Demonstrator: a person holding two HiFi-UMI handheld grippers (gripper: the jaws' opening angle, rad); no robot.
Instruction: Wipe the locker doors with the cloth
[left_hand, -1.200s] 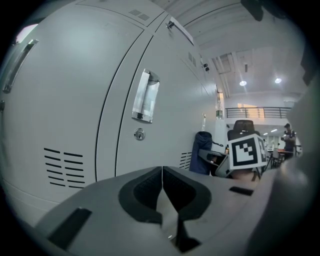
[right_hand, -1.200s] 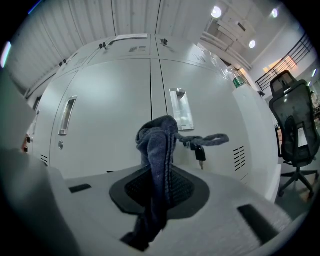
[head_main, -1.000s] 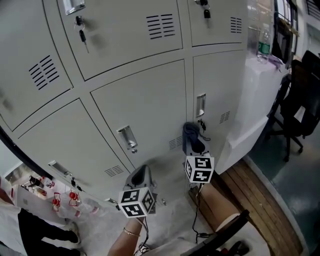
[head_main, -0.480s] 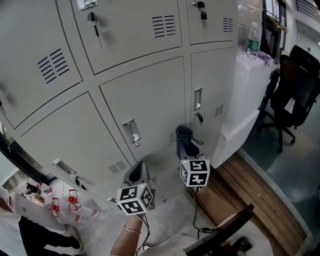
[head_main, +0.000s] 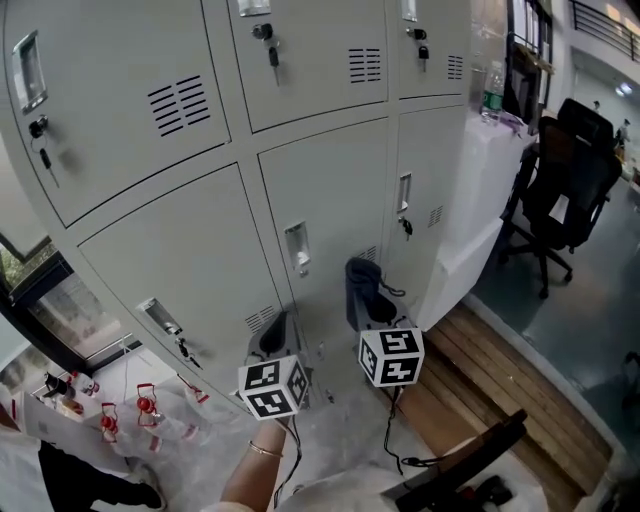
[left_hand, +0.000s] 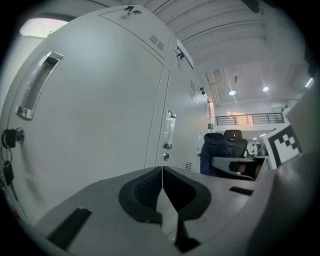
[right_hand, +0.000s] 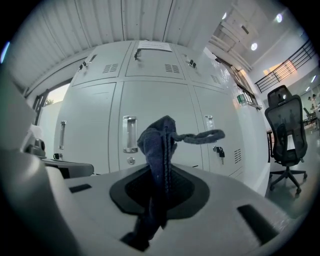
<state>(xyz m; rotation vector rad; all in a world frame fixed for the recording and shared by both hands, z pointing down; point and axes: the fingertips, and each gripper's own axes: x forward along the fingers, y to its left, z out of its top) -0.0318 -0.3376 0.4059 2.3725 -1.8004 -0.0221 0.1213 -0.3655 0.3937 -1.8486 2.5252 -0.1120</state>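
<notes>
Inside right gripper, cloth, lower end out of sight.

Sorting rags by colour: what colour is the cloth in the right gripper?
The cloth is dark blue, clearest in the right gripper view.

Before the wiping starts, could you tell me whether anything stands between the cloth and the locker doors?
Nothing visible does: the right gripper is shut on the cloth, which faces the locker doors unobstructed.
</notes>
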